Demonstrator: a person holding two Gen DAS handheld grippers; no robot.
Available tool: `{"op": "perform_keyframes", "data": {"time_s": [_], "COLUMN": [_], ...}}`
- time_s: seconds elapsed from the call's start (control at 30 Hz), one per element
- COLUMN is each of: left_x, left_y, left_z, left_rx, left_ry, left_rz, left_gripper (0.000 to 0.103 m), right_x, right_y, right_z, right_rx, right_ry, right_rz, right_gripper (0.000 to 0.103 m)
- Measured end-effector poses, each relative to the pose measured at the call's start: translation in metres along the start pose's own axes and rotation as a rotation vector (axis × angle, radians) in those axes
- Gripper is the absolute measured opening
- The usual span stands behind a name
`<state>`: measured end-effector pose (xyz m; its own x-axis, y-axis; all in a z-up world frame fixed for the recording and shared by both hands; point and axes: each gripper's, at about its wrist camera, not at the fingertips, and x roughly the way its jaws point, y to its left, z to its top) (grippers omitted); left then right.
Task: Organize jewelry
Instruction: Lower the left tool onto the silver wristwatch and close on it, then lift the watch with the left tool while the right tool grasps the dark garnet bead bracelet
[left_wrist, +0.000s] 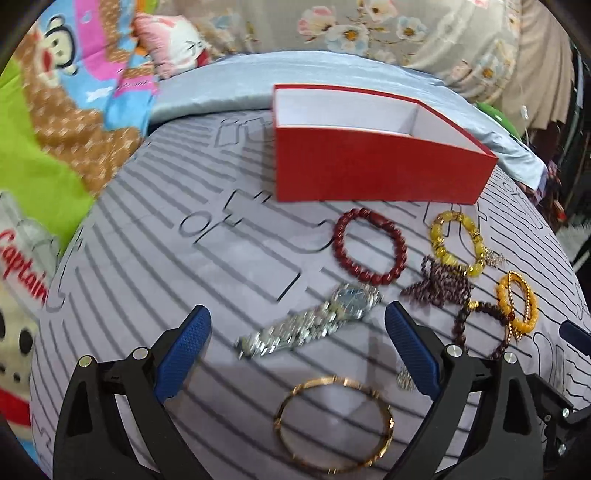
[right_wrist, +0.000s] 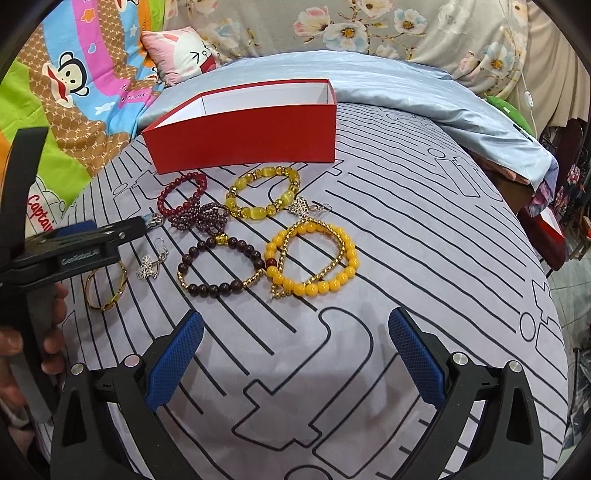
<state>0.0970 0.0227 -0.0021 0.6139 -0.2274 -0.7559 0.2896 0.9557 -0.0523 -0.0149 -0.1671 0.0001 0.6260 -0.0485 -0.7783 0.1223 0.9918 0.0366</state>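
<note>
An open red box (left_wrist: 369, 173) with a white inside stands at the back of the grey lined sheet (left_wrist: 147, 258). In front of it lie a red bead bracelet (left_wrist: 369, 251), a yellow bead bracelet (left_wrist: 458, 240), a purple bead strand (left_wrist: 439, 286), an orange bead bracelet (right_wrist: 314, 258) and a dark bead bracelet (right_wrist: 221, 269). My left gripper (left_wrist: 297, 312) is open, low over a silver watch (left_wrist: 314, 325), with a gold bangle (left_wrist: 334, 424) nearer the camera. My right gripper (right_wrist: 295, 317) is open over bare sheet, short of the bracelets, with nothing between its fingers.
Two silver earrings (right_wrist: 151, 264) (right_wrist: 306, 208) lie among the bracelets. A light blue cloth (right_wrist: 406, 92) is bunched behind the box. A cartoon blanket (right_wrist: 74, 92) and a pink cushion (right_wrist: 181, 55) lie at the left. A second red box (right_wrist: 550, 232) sits off the bed's right edge.
</note>
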Motion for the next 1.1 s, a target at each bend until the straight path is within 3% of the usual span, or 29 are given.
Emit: {"op": "perform_keyframes", "data": {"time_s": [0.13,0.3,0.67,0.87,1.03,1.1], "left_x": [0.013,0.016,0.004,-0.005,-0.018,-0.019], "left_y": [-0.003,-0.011,-0.023,-0.024,-0.019,-0.020], "left_z": [0.010,0.009,0.000,-0.006,-0.010,-0.011], "left_rx": [0.063,0.103,0.053,0.004,-0.039,-0.038], "left_ry": [0.027,0.041,0.015,0.000,-0.043,-0.043], "left_rz": [-0.041,-0.066,-0.070,-0.057,-0.019,-0.012], "left_gripper": [0.091,0.082,0.032,0.028,0.014,0.014], "right_x": [0.002,0.003,0.006,0.004,0.003,0.002], "right_y": [-0.001,-0.002,0.000,-0.001,-0.003,-0.004], "right_z": [0.004,0.005,0.001,-0.002,-0.001,0.000], "right_rx": [0.004,0.007,0.011,0.014,0.009,0.000], "right_ry": [0.003,0.006,0.006,-0.004,-0.008,-0.008], "right_rz": [0.002,0.003,0.009,0.014,0.016,0.002], "right_gripper": [0.096,0.096,0.096,0.096,0.096,0.096]}}
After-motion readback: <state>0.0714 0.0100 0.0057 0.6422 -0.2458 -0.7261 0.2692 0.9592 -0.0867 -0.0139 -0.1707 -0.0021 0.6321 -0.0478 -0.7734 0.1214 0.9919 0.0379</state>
